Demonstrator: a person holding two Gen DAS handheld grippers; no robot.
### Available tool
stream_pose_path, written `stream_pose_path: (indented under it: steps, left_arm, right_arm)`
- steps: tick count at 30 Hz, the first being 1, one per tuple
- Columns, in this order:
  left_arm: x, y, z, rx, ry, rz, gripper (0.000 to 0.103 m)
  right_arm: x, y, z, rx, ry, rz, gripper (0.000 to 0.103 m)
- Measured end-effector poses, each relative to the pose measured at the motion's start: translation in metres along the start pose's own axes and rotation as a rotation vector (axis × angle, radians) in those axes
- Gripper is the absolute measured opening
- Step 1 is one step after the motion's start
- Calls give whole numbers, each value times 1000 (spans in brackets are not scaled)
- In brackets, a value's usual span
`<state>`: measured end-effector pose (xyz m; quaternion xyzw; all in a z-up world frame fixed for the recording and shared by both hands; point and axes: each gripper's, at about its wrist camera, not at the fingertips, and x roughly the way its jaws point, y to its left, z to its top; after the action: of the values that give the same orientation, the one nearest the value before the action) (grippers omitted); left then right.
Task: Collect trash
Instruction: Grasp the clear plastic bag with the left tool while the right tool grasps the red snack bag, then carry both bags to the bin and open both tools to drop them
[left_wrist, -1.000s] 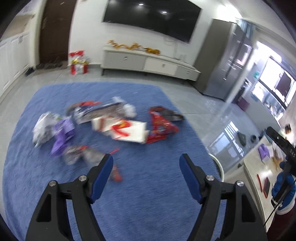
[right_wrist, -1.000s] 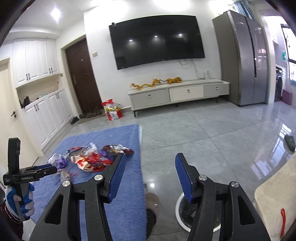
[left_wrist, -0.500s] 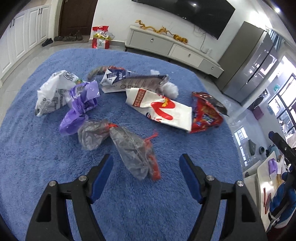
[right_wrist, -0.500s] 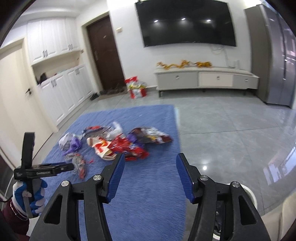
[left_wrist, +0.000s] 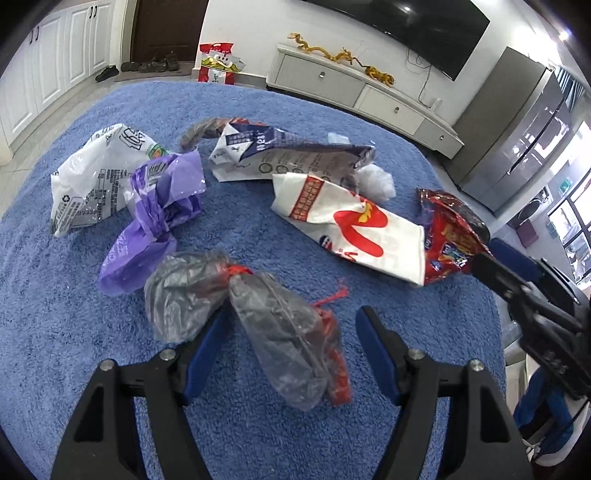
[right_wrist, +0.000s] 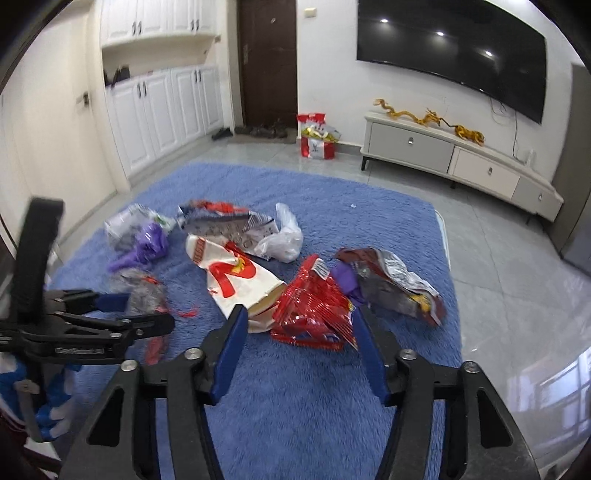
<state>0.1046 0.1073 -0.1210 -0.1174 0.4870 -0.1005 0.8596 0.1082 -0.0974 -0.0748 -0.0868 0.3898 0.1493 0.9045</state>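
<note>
- In the left wrist view, a white printed plastic bag (left_wrist: 96, 177) lies at the left of the blue rug (left_wrist: 44, 332), with a crumpled purple plastic bag (left_wrist: 155, 221) touching its right side.
- Lower centre, a grey translucent bag with red ties (left_wrist: 258, 325) lies on the rug; its near end sits between the blue pads of the left claw (left_wrist: 288, 354). The jaws are closing, yet a gap shows on the right side and the pads do not visibly press the bag.
- Above centre lies a flattened blue-and-white carton (left_wrist: 280, 155), and just below it a white bag with a red mark (left_wrist: 354, 225).
- A clear crumpled bag (left_wrist: 376, 181) sits at the carton's right end.
- To the right, a red snack wrapper (left_wrist: 450, 236) touches the white bag's edge.
- At the right edge of the frame the right claw (right_wrist: 295, 343) reaches in over the rug's border.
- In the right wrist view, the right claw's jaws stand partly apart and are closing; the red snack wrapper lies just ahead of the pads, with nothing gripped.
- Right of it lies a silver-lined torn wrapper (right_wrist: 399, 284).
- At the left of that view, a blue-gloved hand (right_wrist: 40, 402) carries the left claw.
</note>
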Motion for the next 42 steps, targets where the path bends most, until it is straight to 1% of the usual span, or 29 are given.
stream_pose_path:
  steps: [2,3,4,5,8,10,13,17,22,28,33,37,42]
  left_arm:
    - [2,0,0,5,-5,2,63]
    - [2,0,-1,7,-7,8,59]
    - [3,2,-1,8,-10,13,55]
    - [3,4,-1,7,-14,17,52]
    - [0,12,-4,-15,-22,9,41]
    - [-2,16,-7,-32,-23,0,28]
    - [-9,20,-11,-40,-29,-16,19]
    - [-24,20,-19,-23,-50,-42,18]
    - [-49,21,-25,-9,-85,-83,18]
    - [-88,17,-32,25,-145,-125,17]
    - [-117,4,-41,71,-186,-145,17]
    - [-133,-9,-45,101,-205,-150,17]
    - [-144,-42,-49,166,-219,-144,17]
  right_arm:
    - [8,2,1,-24,21,-38,39]
    - [13,2,1,-25,36,-56,35]
    - [15,0,0,-18,46,-62,28]
    - [17,-2,-1,-9,53,-61,25]
    - [13,-8,-2,13,50,-42,16]
    - [6,-8,-4,12,43,-38,15]
    - [-5,-9,-8,17,31,-15,11]
    - [-24,-9,-11,45,8,30,8]
    - [-54,-11,-17,87,-38,84,8]
    - [-95,-11,-22,97,-108,93,8]
    - [-133,-16,-28,112,-175,78,8]
    - [-162,-27,-40,137,-230,46,8]
    - [-193,-52,-60,184,-280,-6,8]
